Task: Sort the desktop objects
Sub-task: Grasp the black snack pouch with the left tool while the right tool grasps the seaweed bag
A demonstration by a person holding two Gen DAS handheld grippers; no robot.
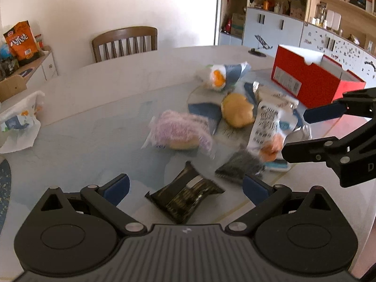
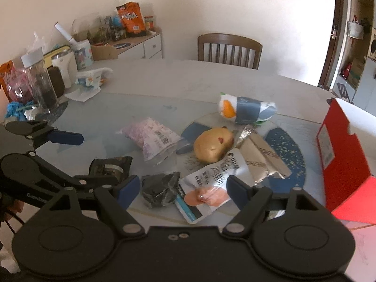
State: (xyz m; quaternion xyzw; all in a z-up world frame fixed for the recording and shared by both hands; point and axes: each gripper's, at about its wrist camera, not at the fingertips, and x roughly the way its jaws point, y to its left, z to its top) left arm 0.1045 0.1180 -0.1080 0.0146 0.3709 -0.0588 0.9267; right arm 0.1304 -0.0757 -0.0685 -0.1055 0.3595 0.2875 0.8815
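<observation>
Snack packets lie scattered on the glass-topped table [image 1: 94, 127]. My left gripper [image 1: 185, 188] is open, its blue pads either side of a black packet [image 1: 185, 197] that lies on the table. From the right wrist view the left gripper [image 2: 91, 158] straddles that black packet [image 2: 110, 166]. My right gripper [image 2: 183, 191] is open above a dark crumpled packet [image 2: 159, 189] and a white chicken-snack packet [image 2: 204, 183], holding nothing. Further in are a pink packet [image 2: 152, 138], a tan plush toy [image 2: 213, 146], silver packets [image 2: 260, 157] and a white-and-grey packet [image 2: 244, 109].
An open red shoebox [image 2: 340, 155] stands at the table's right. A wooden chair [image 2: 229, 49] is at the far side. A clear jar [image 2: 41, 80], cups and a white plastic bag [image 2: 90, 80] crowd the left of the table. A cluttered side cabinet [image 2: 145, 44] stands behind.
</observation>
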